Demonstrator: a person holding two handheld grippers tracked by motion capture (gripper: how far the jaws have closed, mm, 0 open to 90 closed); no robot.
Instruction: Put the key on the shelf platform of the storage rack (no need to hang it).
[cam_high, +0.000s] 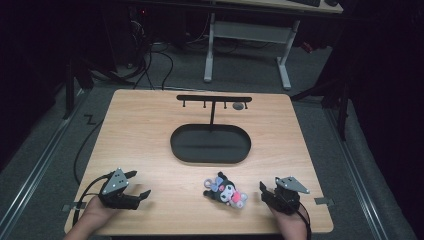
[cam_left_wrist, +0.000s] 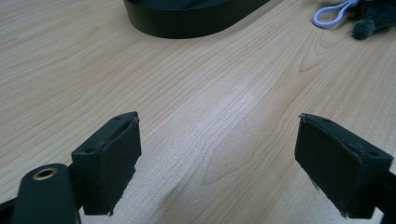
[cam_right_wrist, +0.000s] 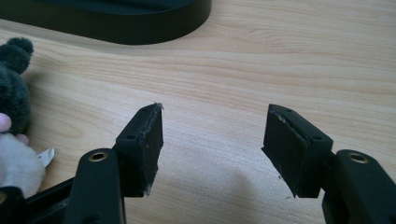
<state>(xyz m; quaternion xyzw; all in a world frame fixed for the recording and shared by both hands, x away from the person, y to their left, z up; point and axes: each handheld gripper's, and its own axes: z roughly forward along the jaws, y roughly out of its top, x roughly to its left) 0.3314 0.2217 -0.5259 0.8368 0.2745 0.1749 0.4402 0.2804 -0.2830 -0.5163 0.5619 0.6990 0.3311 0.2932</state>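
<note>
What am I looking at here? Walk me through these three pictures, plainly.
A person sits at a wooden table, holding a hand-held gripper in each hand: the left gripper and the right gripper. The high view looks down from above. The other two pictures come from cameras riding on each gripper, looking along its two black jaws. Both stand open and hold nothing. On the table lie a small plush toy with black ears and a pink bow, near the right gripper, and a black stand with an oval tray base and a bar of hooks.
</note>
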